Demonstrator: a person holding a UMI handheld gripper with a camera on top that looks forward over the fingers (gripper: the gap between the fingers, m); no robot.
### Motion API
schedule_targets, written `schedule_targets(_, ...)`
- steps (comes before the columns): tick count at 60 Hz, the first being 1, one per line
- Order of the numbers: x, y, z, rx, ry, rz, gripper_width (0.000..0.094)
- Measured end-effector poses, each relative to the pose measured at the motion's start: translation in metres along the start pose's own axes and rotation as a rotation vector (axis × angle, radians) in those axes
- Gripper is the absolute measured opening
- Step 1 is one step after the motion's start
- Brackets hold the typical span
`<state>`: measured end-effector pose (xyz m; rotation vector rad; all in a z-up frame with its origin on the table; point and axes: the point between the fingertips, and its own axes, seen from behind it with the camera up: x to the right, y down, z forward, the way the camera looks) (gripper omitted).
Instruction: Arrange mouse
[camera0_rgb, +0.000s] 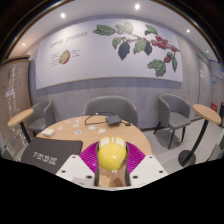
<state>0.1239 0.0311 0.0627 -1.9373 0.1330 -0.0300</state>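
A yellow, rounded mouse (112, 157) sits between the two fingers of my gripper (112, 148). The magenta pads (92, 155) press against it on both sides, so the gripper is shut on it. The mouse is held above the near edge of a round wooden table (75, 130). Its underside and its cable, if it has one, are hidden by the fingers.
A black flat case (50, 152) lies on the table to the left of the fingers. A white cable (95, 119) and a small dark object (118, 122) lie at the table's far side. Grey chairs (108, 105) stand around it, and small side tables stand left and right.
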Motion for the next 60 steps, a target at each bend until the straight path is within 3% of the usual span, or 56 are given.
schedule_targets(6,-0.085,-0.053,-0.031,0.115,-0.085,-0.019,0.0348)
schedule_targets(12,-0.178,-0.053,-0.040,0.141,-0.162,-0.035,0.0348)
schedule_targets(23,-0.247,0.053,0.008,-0.074,-0.163,-0.071,0.0347)
schedule_targets(27,-0.252,0.068,0.007,-0.139,-0.134,-0.093,0.0349)
schedule_targets(30,-0.250,0.086,0.015,-0.175,-0.126,-0.096,0.0350)
schedule_targets(34,-0.245,0.084,0.016,-0.153,-0.102,-0.119,0.0375)
schedule_targets(44,-0.251,0.088,0.010,-0.204,-0.199,-0.125,0.0553)
schedule_targets(50,-0.243,0.080,-0.010,-0.206,-0.275,-0.164,0.0856)
schedule_targets(60,-0.199,0.069,-0.055,-0.189,-0.331,-0.143,0.0871)
